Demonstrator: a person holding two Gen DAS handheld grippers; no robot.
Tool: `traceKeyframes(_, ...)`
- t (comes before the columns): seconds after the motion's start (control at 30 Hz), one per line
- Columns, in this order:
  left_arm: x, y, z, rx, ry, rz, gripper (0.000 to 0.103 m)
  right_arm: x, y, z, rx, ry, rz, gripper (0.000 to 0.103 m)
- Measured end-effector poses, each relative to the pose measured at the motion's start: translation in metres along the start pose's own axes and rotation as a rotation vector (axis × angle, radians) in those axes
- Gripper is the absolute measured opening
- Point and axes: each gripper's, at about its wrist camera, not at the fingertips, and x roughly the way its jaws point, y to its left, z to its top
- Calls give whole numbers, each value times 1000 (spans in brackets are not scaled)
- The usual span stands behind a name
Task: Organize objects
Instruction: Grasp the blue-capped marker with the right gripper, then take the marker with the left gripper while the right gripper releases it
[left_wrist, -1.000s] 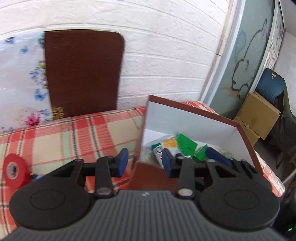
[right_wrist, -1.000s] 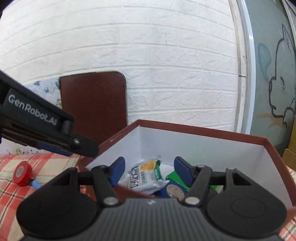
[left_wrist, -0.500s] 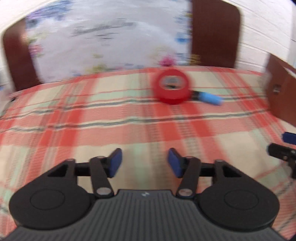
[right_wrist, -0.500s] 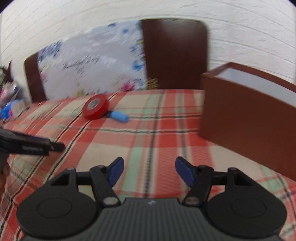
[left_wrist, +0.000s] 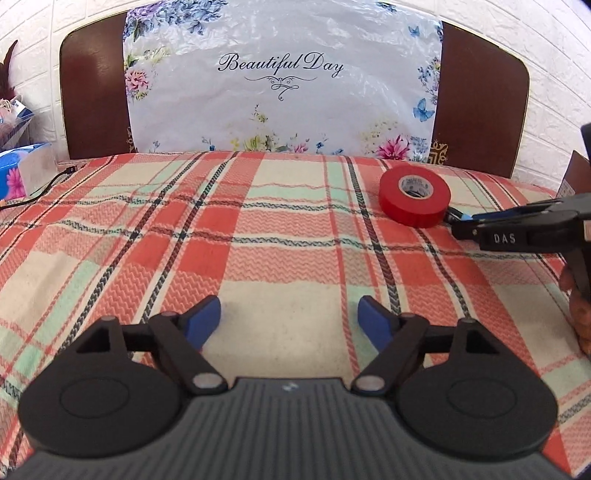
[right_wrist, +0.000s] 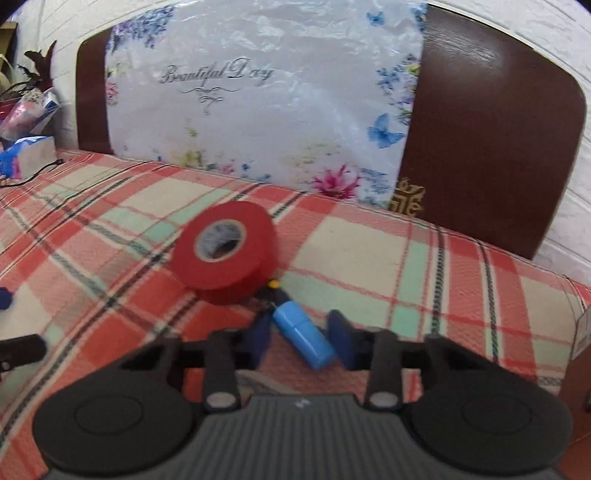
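1. Two things are left on the plaid bedcover (left_wrist: 280, 236), and I place everything against one landmark, the red tape roll (left_wrist: 415, 199). It lies flat with its hole facing up, near the far edge of the cover, in front of the brown headboard (left_wrist: 480, 99) and the floral "Beautiful Day" sheet (left_wrist: 280, 92).
2. Far left of the roll, at the cover's edge, a tissue box (left_wrist: 22, 170) and a black cable (left_wrist: 40, 192) lie out of my way.
3. Well short of the roll and to its left, my left gripper (left_wrist: 289, 319) hangs over bare cloth, fingers spread wide and holding nothing. I judge I am keeping it back so the right has room.
4. Touching the roll's right near side lies a small blue cylinder with a dark tip (right_wrist: 303, 339); the tip points at the roll.
5. My right gripper (right_wrist: 301, 338) sits low around that cylinder, one blue pad on each side, still apart, not yet pinching. I judge this straddle is lined up for a grasp.
6. Right of the roll, a brown box corner (left_wrist: 574, 173) shows, probably the destination.
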Motion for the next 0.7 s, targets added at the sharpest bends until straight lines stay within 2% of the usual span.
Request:
traceKeyframes(0.03, 1, 2, -2, -2, 0, -2, 83, -3, 4, -3, -15, 2, 4, 20)
traceKeyframes(0.13, 4, 3, -3, -2, -1, -3, 83, -23, 4, -18, 9, 11, 11, 20)
traceKeyframes(0.23, 4, 4, -4, -1, -1, -3, 83, -56, -5, -44, 108, 35, 31, 20)
traceKeyframes(0.4, 1, 3, -5, 22, 10, 11, 86, -133, -22, -106, 280, 42, 55, 20)
traceKeyframes(0.5, -3, -7, 0, 21, 54, 36, 85, -164, -31, -133, 418, 30, 80, 20)
traceKeyframes(0.53, -6, -11, 3, -18, 86, -11, 85, -168, -34, -137, 453, 27, 89, 20)
traceKeyframes(0.6, -18, -29, 9, -89, 145, -159, 85, -169, -39, -140, 517, 24, 113, 20)
traceKeyframes(0.67, -28, -59, 14, -96, 234, -304, 85, -168, -43, -141, 574, 25, 138, 20)
traceKeyframes(0.7, -31, -75, 15, -84, 276, -348, 85, -166, -43, -141, 601, 26, 158, 20)
